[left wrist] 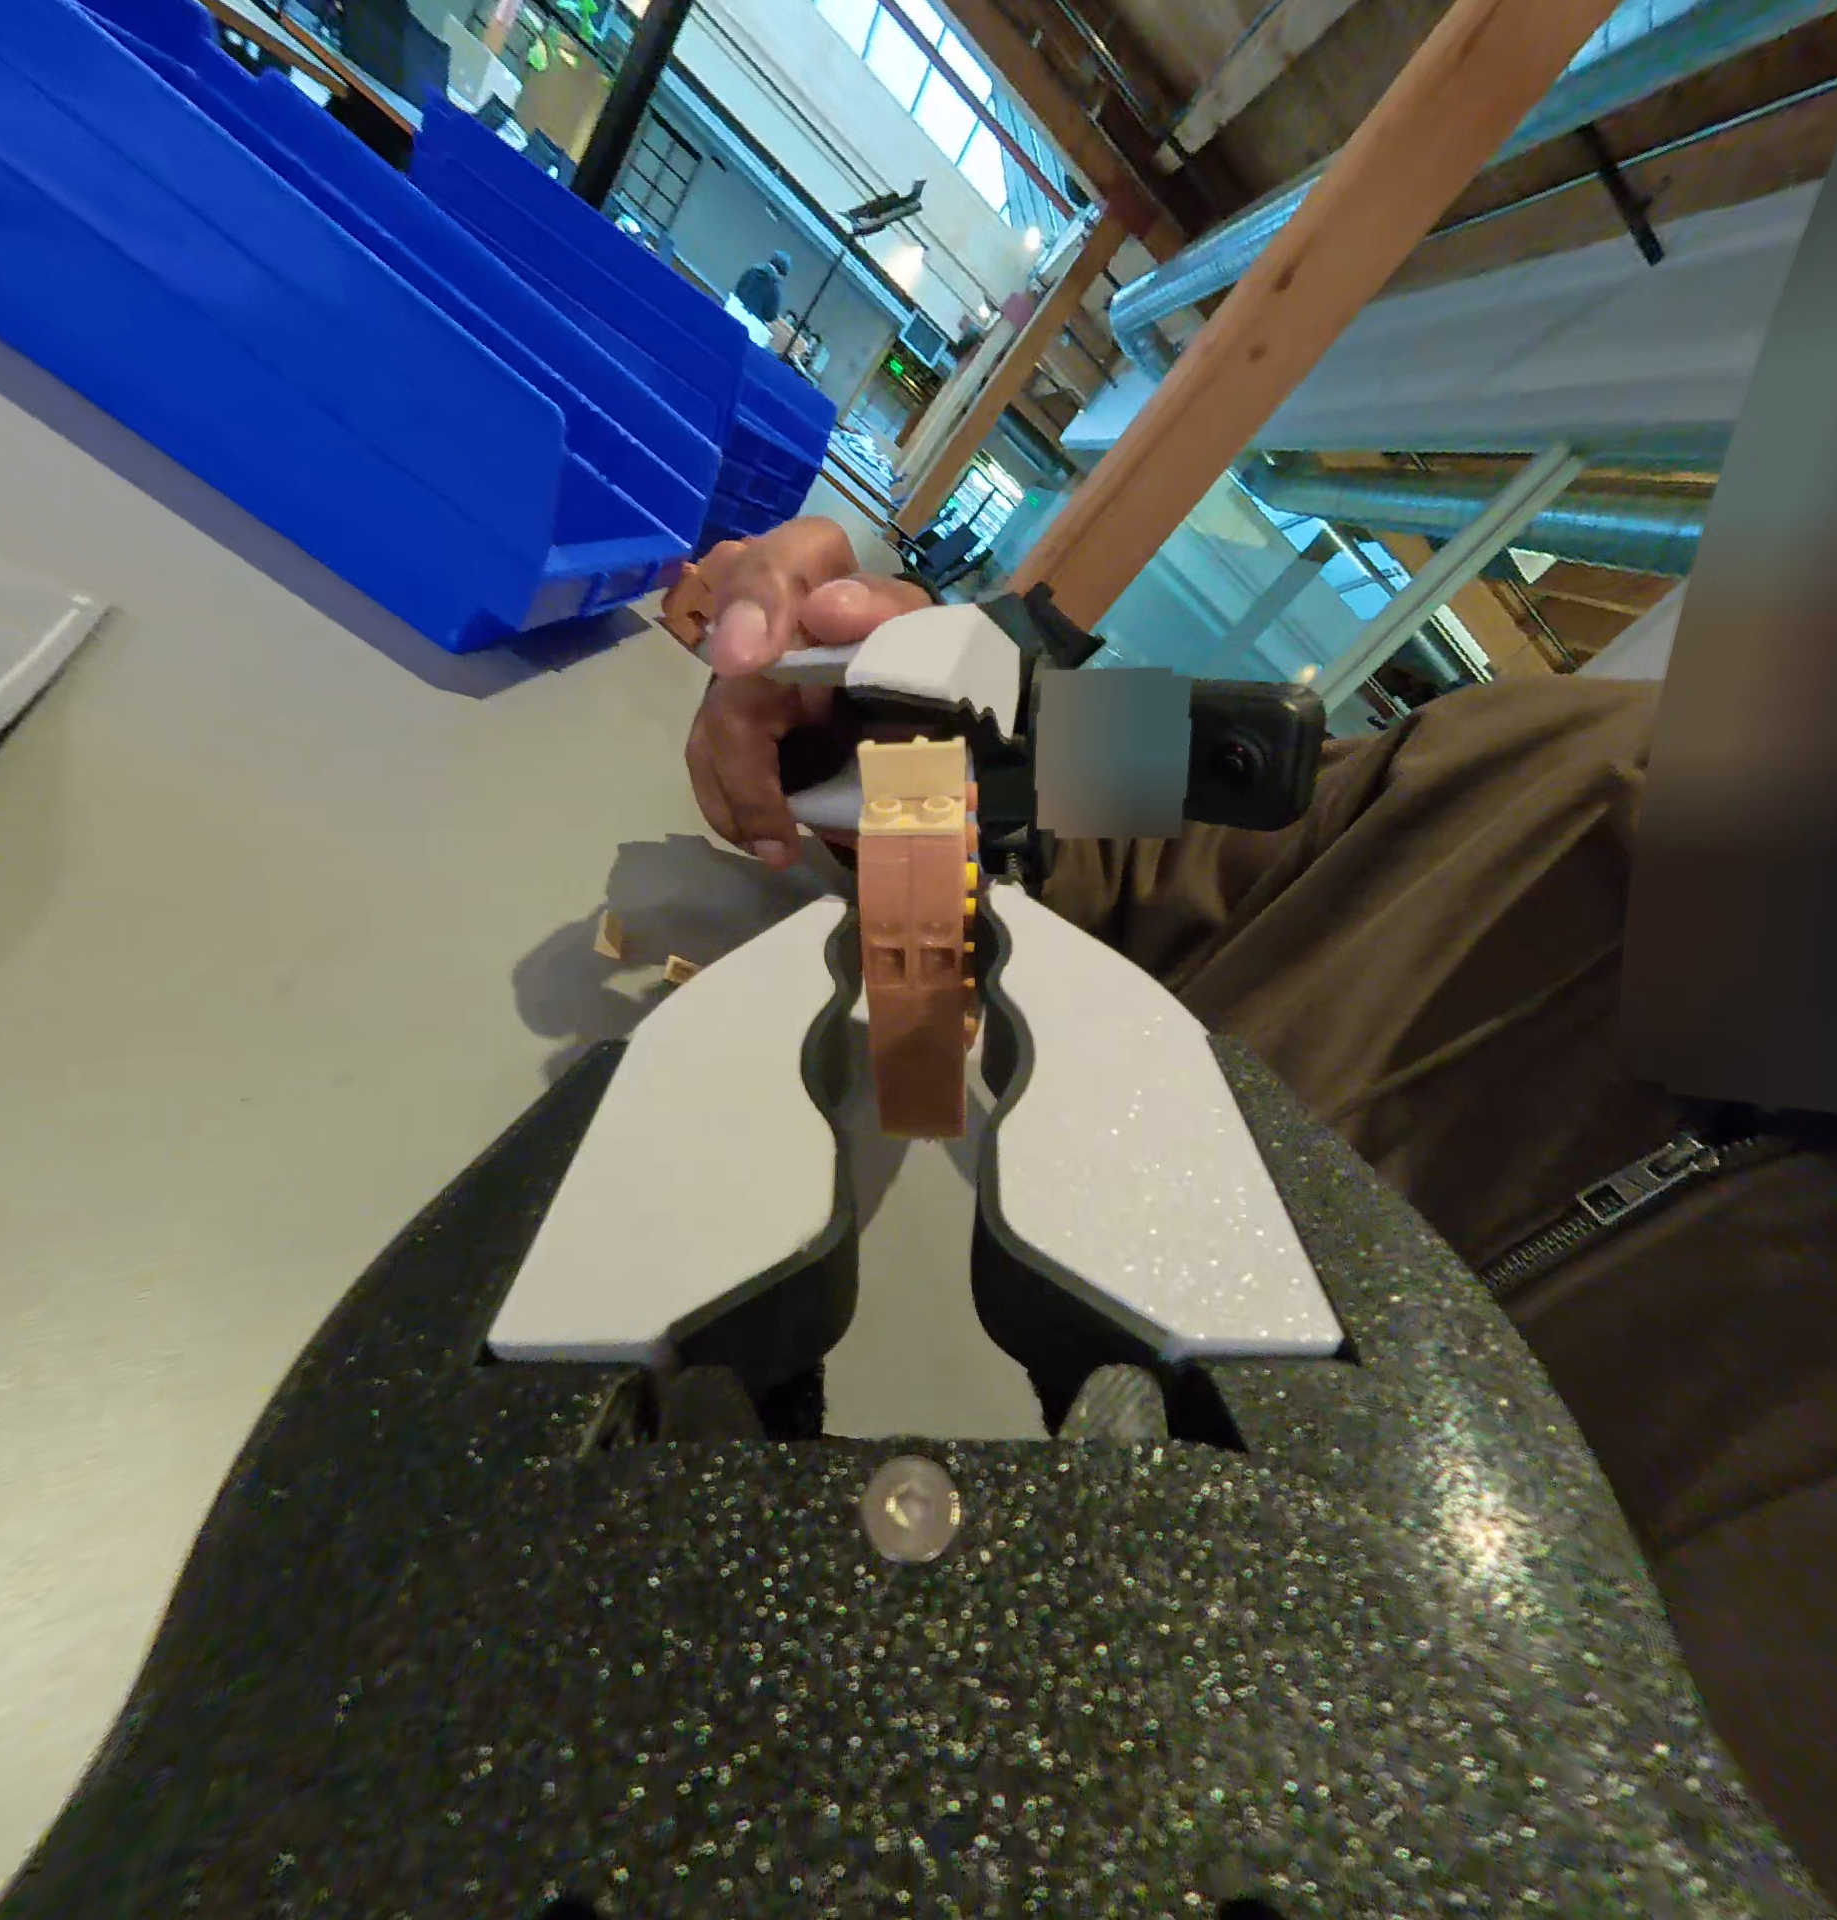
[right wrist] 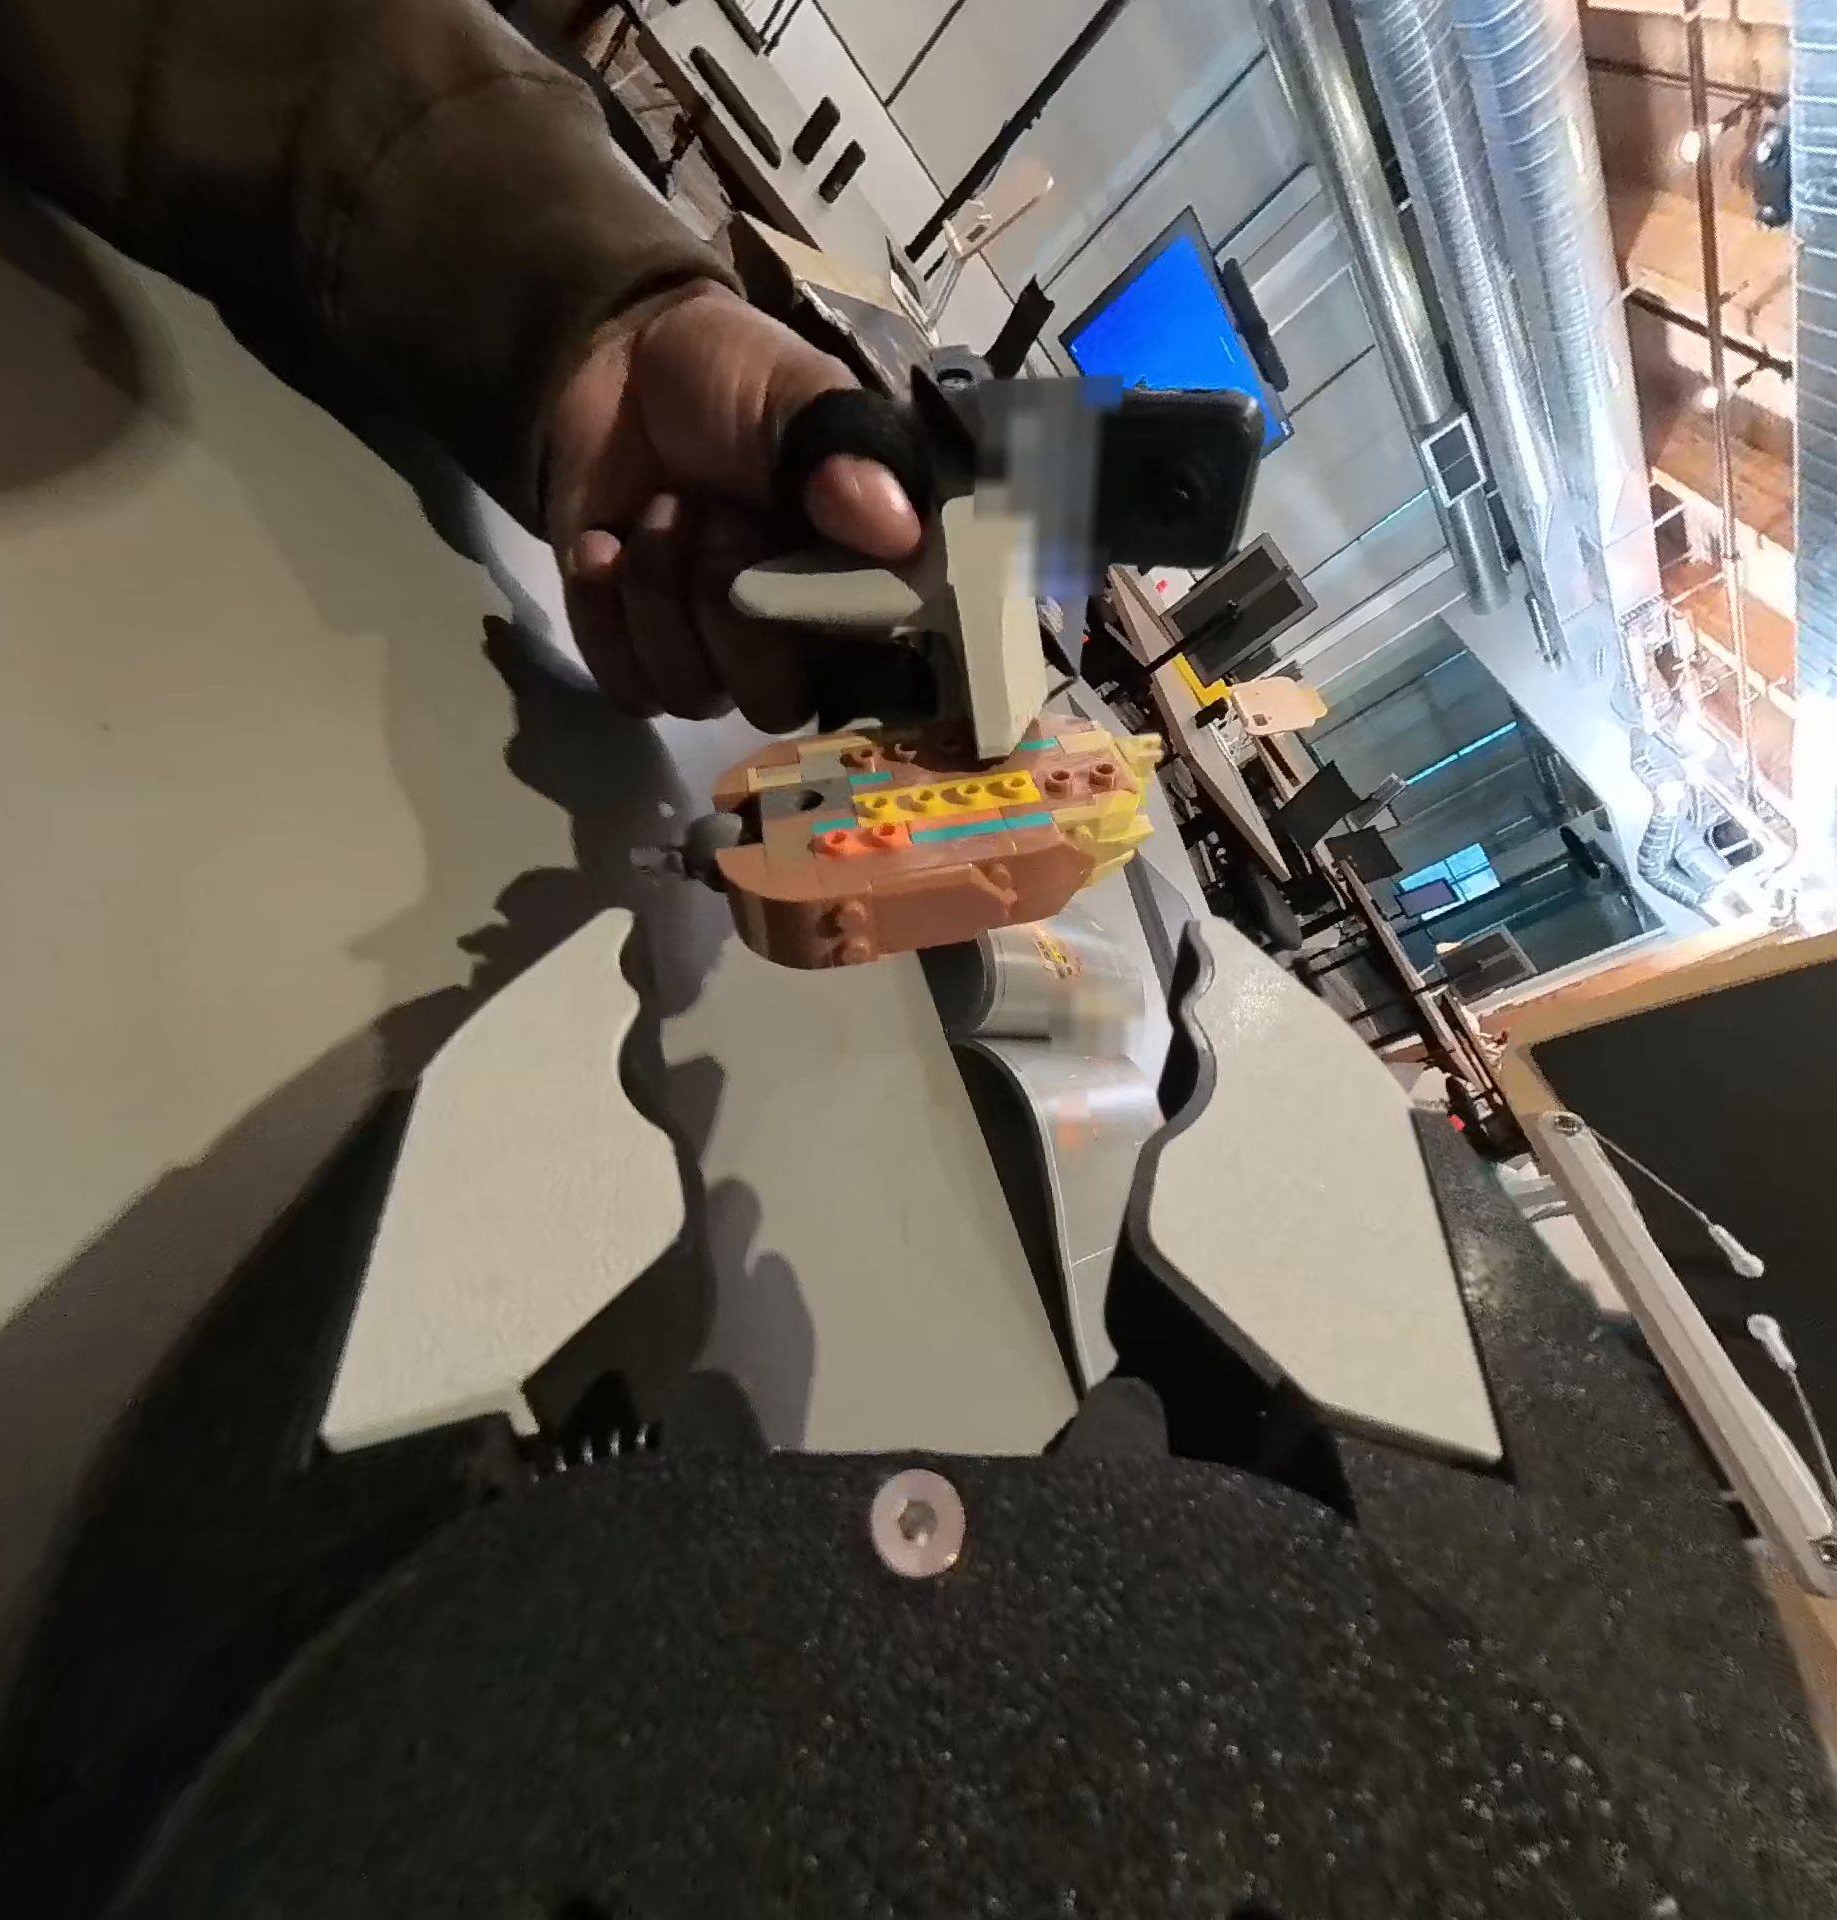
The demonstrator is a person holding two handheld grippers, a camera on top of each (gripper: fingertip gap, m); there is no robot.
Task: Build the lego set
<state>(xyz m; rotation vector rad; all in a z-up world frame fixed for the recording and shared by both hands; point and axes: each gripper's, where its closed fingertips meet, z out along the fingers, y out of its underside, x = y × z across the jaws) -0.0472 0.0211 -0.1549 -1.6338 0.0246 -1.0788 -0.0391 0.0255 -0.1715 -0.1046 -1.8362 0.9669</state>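
Observation:
The lego model is a brown boat-like build with tan, yellow, teal and orange pieces. My left gripper is shut on it and holds it above the grey table, edge-on to this camera. In the right wrist view the model hangs lengthwise from the left gripper, which grips it from above. My right gripper is open and empty, its fingertips just short of the model. It also shows in the left wrist view, held by a hand, its jaws open beside the model's tan end.
Blue storage bins line the table's far left. Small tan loose pieces lie on the table under the grippers, and a brown piece sits by the bins. A booklet lies at the left edge. A black, wood-edged board stands at the right. The tips of both grippers are at nearly the same place.

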